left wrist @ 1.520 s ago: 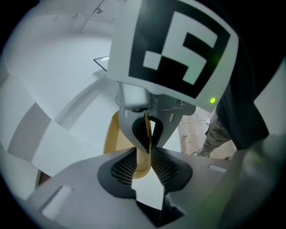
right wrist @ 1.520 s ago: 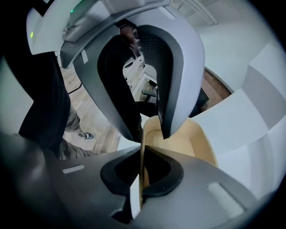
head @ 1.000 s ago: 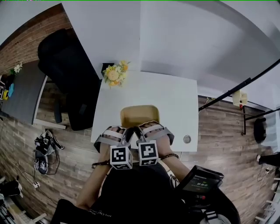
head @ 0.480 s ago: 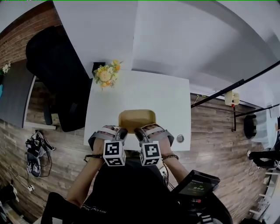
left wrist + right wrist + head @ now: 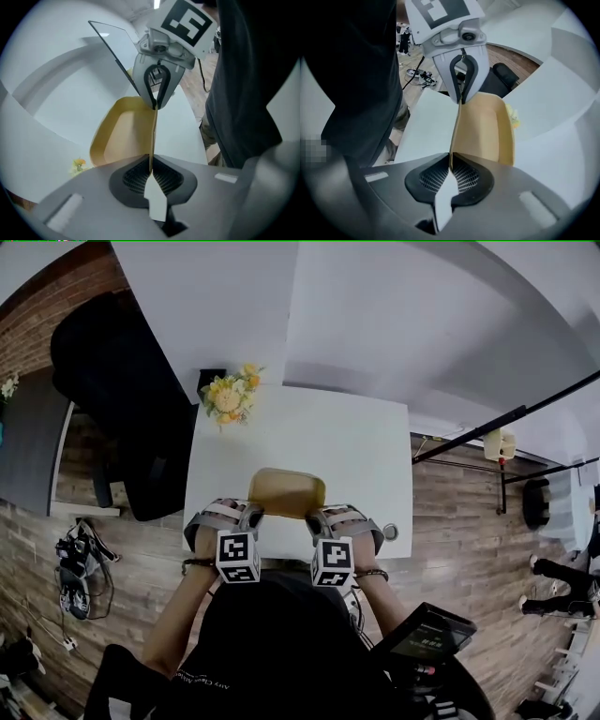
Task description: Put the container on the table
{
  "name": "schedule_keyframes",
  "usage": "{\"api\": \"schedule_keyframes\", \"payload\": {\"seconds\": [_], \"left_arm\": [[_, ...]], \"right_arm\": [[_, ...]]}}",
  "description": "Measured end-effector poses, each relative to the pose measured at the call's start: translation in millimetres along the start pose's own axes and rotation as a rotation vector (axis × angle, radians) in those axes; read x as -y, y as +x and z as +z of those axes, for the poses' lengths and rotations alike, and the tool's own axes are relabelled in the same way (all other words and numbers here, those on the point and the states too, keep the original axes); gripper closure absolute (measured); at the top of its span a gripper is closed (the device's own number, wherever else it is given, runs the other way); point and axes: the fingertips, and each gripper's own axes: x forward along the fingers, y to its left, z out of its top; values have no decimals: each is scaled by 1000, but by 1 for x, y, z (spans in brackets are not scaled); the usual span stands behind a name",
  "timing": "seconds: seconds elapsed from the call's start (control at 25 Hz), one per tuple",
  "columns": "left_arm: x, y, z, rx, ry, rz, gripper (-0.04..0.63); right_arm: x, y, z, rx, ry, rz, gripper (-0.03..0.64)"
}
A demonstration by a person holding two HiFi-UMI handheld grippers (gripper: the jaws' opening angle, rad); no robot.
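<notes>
Fingers of the left gripper (image 5: 151,161) were nearly closed, pinching the thin near rim of the tan container (image 5: 286,491) towards its left corner. The right gripper (image 5: 452,161) had the same rim between its fingers towards the right corner, though these had just been opening and the hold looked lighter. The container sat low over the near middle of the white table (image 5: 361,451); I could not tell whether its base already rested there.

If the base was not yet down, the main risk was the loosening right grip. That corner could drop, leaving the container swinging from the left fingers or landing tilted. The rim is thin and smooth-looking, so it could also slip from either pinch. As the container lay close to the table's near edge, a pull back towards the person with one side still pinched could drag it over that edge.

Compared with a second earlier, the two marker cubes, then side by side, stood well apart. The grippers had spread along the rim, and the container looked lower.
</notes>
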Motion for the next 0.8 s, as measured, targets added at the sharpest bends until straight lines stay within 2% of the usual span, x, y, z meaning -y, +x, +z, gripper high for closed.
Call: {"api": "schedule_keyframes", "payload": {"seconds": [0.28,0.6,0.8], "left_arm": [[4,28,-5,10,-11,-33,572],[-8,88,-7,27,15,-113,572],[-27,121,-6,25,-31,-139,569]], "right_arm": [[5,24,-12,3,29,33,572],[19,70,-46,-10,59,111,569],[34,99,-67,-22,81,134,569]]}}
